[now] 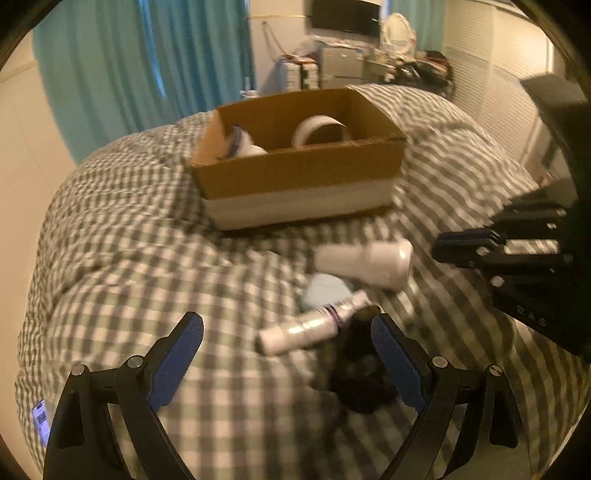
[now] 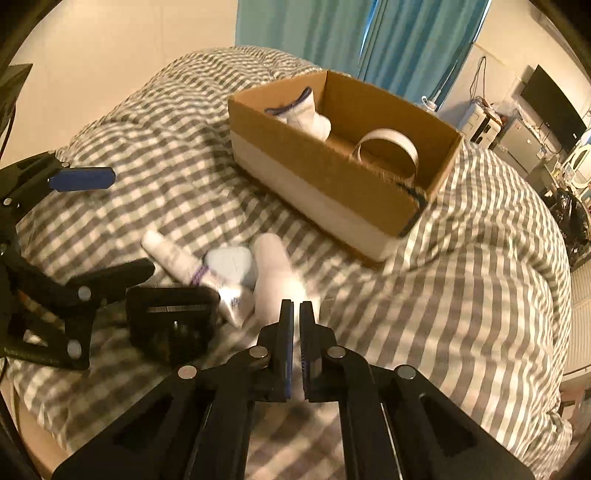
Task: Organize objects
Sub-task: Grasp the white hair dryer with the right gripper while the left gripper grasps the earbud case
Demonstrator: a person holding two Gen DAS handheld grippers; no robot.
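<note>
An open cardboard box (image 1: 295,173) (image 2: 332,173) stands on the checked bed cover and holds a white sock (image 1: 245,146) (image 2: 306,114) and a roll of tape (image 1: 321,129) (image 2: 388,147). In front of it lie a white bottle (image 1: 365,262) (image 2: 273,273), a white tube (image 1: 310,328) (image 2: 184,262), a pale blue pouch (image 1: 325,291) (image 2: 232,264) and a black object (image 1: 360,373) (image 2: 170,321). My left gripper (image 1: 286,347) is open and empty, over the tube. My right gripper (image 2: 296,314) (image 1: 476,247) is shut and empty, just short of the bottle.
The bed cover (image 1: 147,277) is rumpled and falls away at the left edge. A phone (image 1: 40,417) lies at the near left. Teal curtains (image 1: 147,55) hang behind; a cluttered desk with a monitor (image 1: 345,18) stands far back.
</note>
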